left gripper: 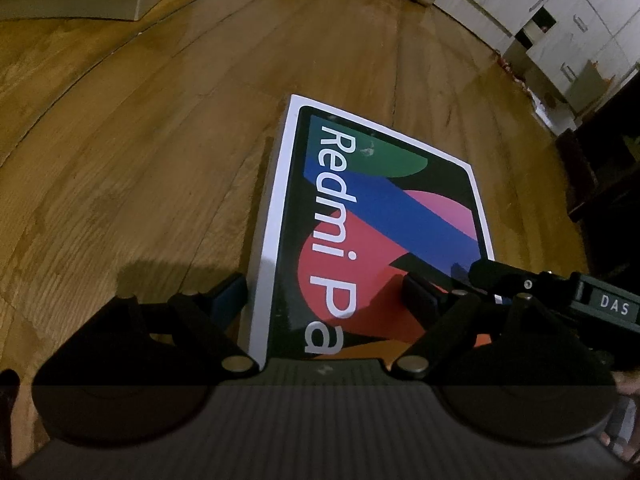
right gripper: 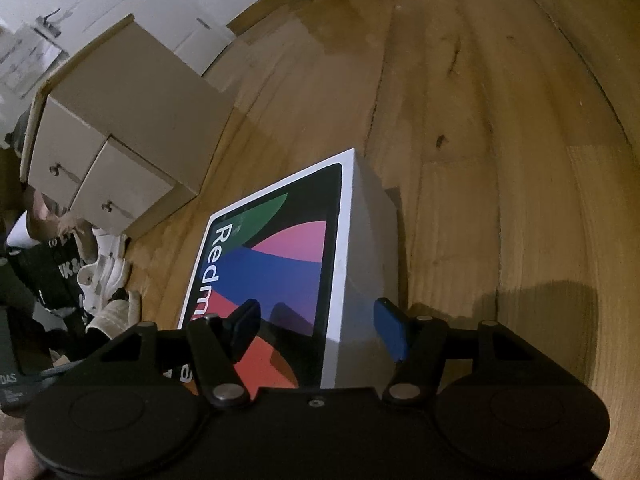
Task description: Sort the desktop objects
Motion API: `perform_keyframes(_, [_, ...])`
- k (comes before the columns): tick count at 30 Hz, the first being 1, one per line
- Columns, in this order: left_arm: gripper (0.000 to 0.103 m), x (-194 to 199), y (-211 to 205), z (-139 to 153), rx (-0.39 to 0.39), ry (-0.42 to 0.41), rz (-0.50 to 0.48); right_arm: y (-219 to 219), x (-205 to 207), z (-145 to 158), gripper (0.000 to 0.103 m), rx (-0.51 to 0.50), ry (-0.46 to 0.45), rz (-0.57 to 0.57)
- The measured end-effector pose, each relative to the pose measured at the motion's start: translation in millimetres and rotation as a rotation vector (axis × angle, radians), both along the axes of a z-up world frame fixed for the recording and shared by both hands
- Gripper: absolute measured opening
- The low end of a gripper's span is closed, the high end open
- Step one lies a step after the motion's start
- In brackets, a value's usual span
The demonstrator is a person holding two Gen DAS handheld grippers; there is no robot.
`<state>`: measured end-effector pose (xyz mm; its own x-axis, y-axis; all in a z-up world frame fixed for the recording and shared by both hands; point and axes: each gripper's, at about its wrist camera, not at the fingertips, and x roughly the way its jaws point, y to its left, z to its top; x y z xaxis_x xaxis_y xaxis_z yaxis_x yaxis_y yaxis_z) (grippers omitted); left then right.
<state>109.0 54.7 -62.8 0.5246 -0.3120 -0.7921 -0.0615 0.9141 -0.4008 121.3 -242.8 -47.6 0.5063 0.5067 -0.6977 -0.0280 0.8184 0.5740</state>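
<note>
In the left wrist view the white Redmi Pad box (left gripper: 372, 232) lies on the wooden floor (left gripper: 140, 140) at centre frame, its near corner between the left tongs (left gripper: 326, 296), which look spread, though whether their pads press it I cannot tell. In the right wrist view the box (right gripper: 280, 264) sits at lower centre, beige drawer cabinets (right gripper: 120, 128) at upper left; the right tongs (right gripper: 320, 330) straddle its near edge, contact unclear.

Left gripper (left gripper: 324, 296), low in the frame, points steeply down, its fingers (left gripper: 228, 296) clamped across the left edge of the box (left gripper: 380, 208). Right gripper (right gripper: 316, 320) tilts down likewise, fingers (right gripper: 390, 332) apart, straddling the right edge.
</note>
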Motion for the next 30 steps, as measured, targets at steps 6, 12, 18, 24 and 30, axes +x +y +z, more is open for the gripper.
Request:
perform_keyframes(6, [0.085, 8.5, -3.9, 0.8, 0.038, 0.030, -0.025, -4.8, -4.6, -8.4, 0.062, 0.019, 0.016, -0.056])
perform_keyframes(12, [0.085, 3.5, -7.0, 5.5, 0.053, 0.047, 0.000, -3.6, -4.0, -4.3, 0.063, 0.018, 0.020, -0.063])
perform_keyframes(18, [0.088, -16.4, -23.7, 23.8, 0.145, 0.107, -0.008, 0.1, -12.5, 20.3, 0.063, -0.056, 0.022, -0.102])
perform_keyframes(24, [0.093, -47.9, -43.6, 54.9, 0.210, 0.101, -0.021, 4.5, -46.8, 52.5, 0.063, -0.123, 0.036, -0.134])
perform_keyframes(30, [0.097, -86.3, -69.5, 81.5, 0.282, 0.077, 0.002, 12.0, -94.6, 77.7, 0.067, -0.268, -0.034, -0.112])
